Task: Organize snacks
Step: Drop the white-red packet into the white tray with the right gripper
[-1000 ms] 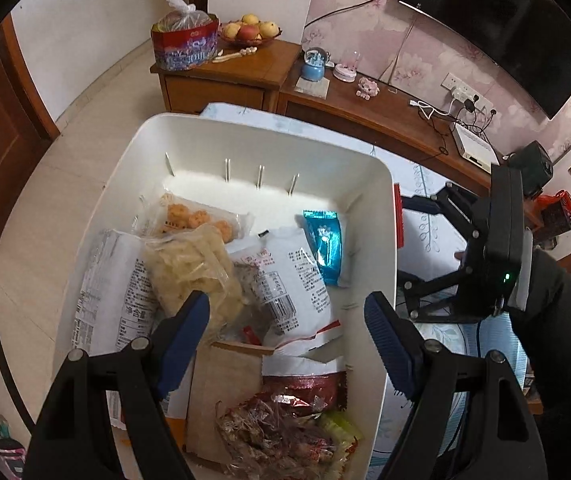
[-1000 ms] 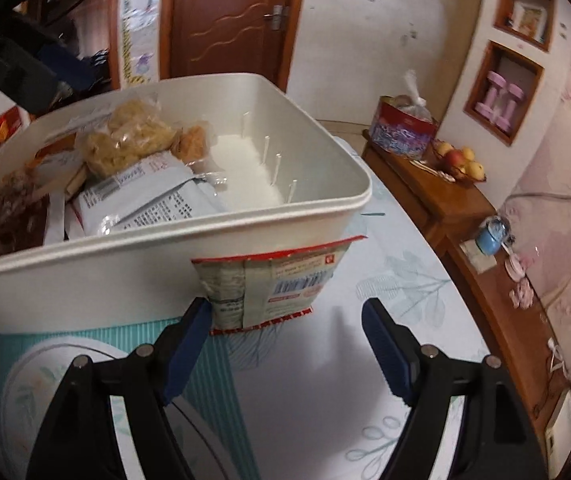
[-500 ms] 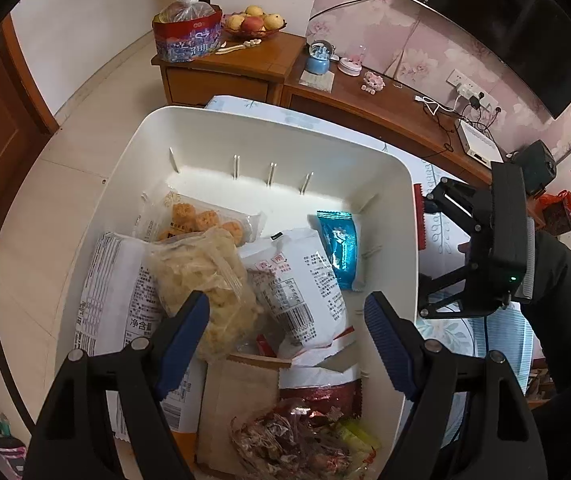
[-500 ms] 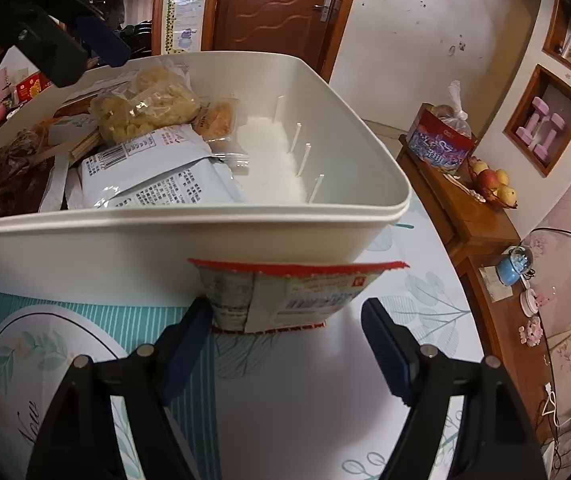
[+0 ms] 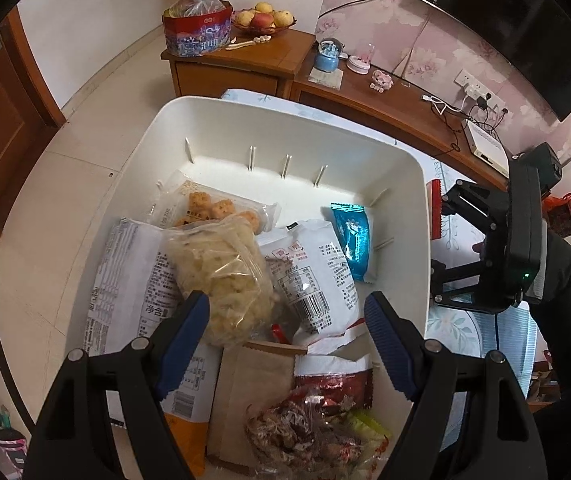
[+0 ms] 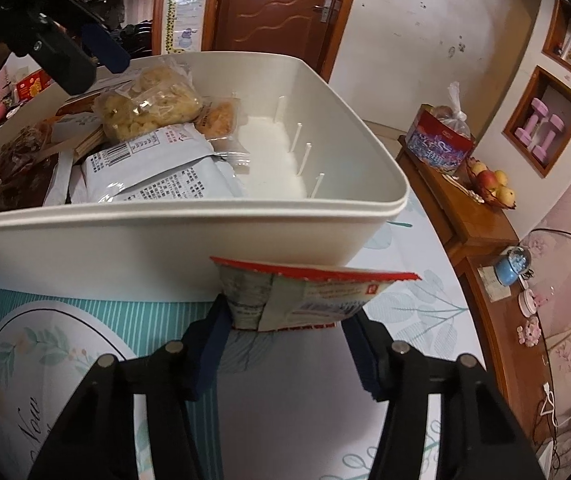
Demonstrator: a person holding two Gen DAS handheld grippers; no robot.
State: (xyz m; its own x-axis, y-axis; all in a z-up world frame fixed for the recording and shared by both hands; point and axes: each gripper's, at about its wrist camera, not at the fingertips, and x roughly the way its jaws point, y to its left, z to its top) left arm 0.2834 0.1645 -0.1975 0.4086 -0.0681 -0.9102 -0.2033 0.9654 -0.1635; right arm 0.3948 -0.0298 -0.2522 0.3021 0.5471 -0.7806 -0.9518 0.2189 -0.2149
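While the left gripper [image 5: 287, 330] hangs with its blue-padded jaws wide and nothing between them over the white rectangular plastic bin [image 5: 417, 184], the right gripper [image 6: 285, 330] has just been closing its jaws on a red-edged white snack packet [image 6: 305, 298], which stands at lower centre of the right wrist view against the bin's outer wall on the floral-patterned table [image 6: 417, 304]. Inside the bin lie a clear bag of pale puffed snacks [image 5: 223, 276], a white printed pouch [image 5: 313, 276] and a small blue foil packet [image 5: 351, 236] toward the right wall.
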